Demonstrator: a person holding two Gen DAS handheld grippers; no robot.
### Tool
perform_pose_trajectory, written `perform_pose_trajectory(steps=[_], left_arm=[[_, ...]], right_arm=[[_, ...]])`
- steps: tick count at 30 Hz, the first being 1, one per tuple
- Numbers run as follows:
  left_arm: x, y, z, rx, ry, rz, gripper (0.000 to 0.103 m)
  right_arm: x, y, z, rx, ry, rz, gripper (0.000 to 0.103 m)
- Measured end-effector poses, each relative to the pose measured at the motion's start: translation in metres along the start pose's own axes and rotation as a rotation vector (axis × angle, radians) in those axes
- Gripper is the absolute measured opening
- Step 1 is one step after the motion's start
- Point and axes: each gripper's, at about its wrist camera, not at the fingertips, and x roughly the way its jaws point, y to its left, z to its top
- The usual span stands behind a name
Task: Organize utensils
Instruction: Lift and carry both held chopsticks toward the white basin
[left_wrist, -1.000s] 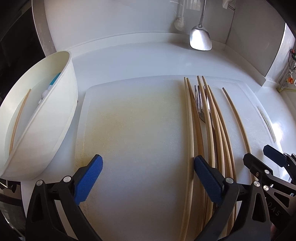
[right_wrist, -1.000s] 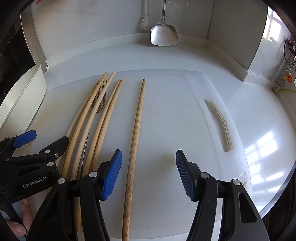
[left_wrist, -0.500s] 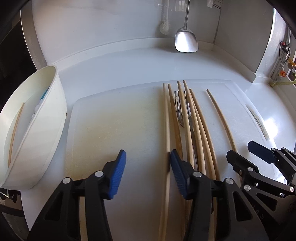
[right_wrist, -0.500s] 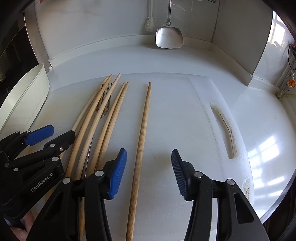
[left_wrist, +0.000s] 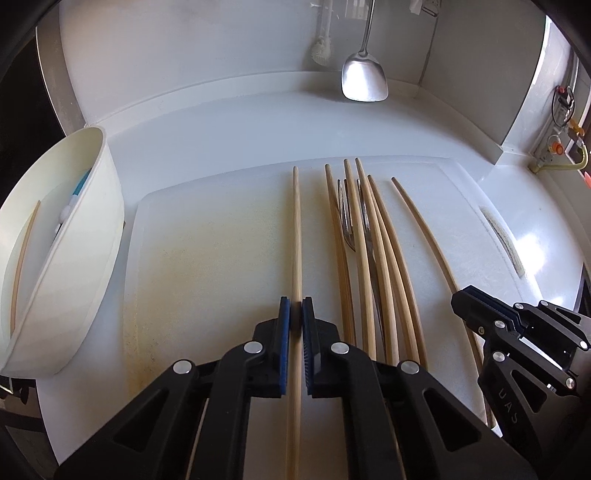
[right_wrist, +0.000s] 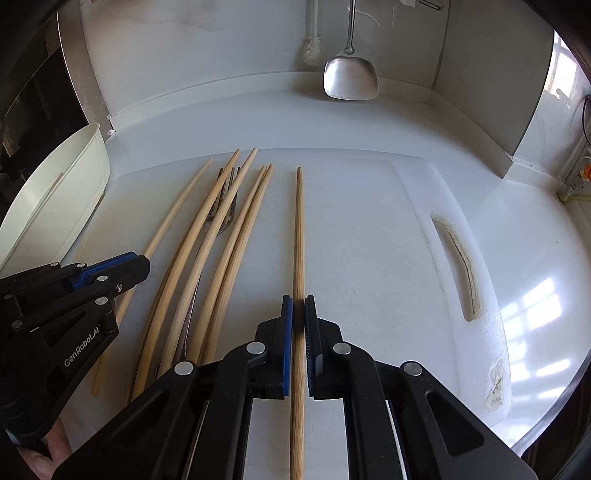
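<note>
Each gripper is clamped on one chopstick: the left gripper (left_wrist: 296, 314) has just closed on the leftmost chopstick (left_wrist: 296, 236), which lies by itself on the cutting board (left_wrist: 207, 236), and the right gripper (right_wrist: 298, 314) has just closed on the rightmost chopstick (right_wrist: 299, 229), also set apart from the rest. In both, the blue pads press the stick from either side near its thick end, with the thin tip pointing away toward the back wall. Between the two held sticks stays a loose bundle of chopsticks (left_wrist: 373, 258) with a fork (left_wrist: 347, 221) tangled among them, all flat on the board. The white tub (left_wrist: 85, 251) at the left edge already holds a chopstick and looks like the place to take them. To do this well, lift both sticks straight up first, so the tips clear the board without raking the bundle or the fork. Since each grip sits far back, the long free end may droop or swing, so move slowly and keep the hold firm. Carry the left stick over the tub's rim before letting go, and bring the right one across above the bundle, not through it.
</note>
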Motion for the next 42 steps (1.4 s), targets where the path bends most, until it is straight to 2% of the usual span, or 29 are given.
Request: perform_pose_trajectory(steps=[7,14,20,25,29,36,39,42], left_arm=[[-0.014,0.003,0.001,-0.013,-0.013,-0.003,0.007],[-0.044,0.007,0.008,-0.045,-0.037,0.003,0.007],[-0.083,0.017,0.014,-0.109,-0.075,0.037,0.007],[-0.124,0.032,0.016,-0.195,-0.123,0.091,0.007],[-0.151,0.06,0.013,-0.287,-0.152,0.156,0.007],[-0.183,0.136,0.0,-0.409,-0.185,0.272,0.007],[-0.188,0.177,-0.002,-0.433,-0.187,0.291,0.007],[-0.184,0.216,0.002,-0.41,-0.189,0.307,0.007]], right_arm=[[-0.008,-0.004,-0.001,0.016,-0.015,0.023,0.006],[-0.03,-0.008,0.009,0.005,-0.027,0.048,0.006],[-0.057,-0.003,0.027,-0.047,-0.059,0.114,0.006],[-0.078,0.017,0.049,-0.129,-0.104,0.2,0.006],[-0.086,0.043,0.069,-0.188,-0.127,0.286,0.006],[-0.088,0.12,0.094,-0.271,-0.14,0.389,0.006],[-0.083,0.16,0.105,-0.284,-0.141,0.414,0.006],[-0.074,0.2,0.115,-0.271,-0.131,0.412,0.006]])
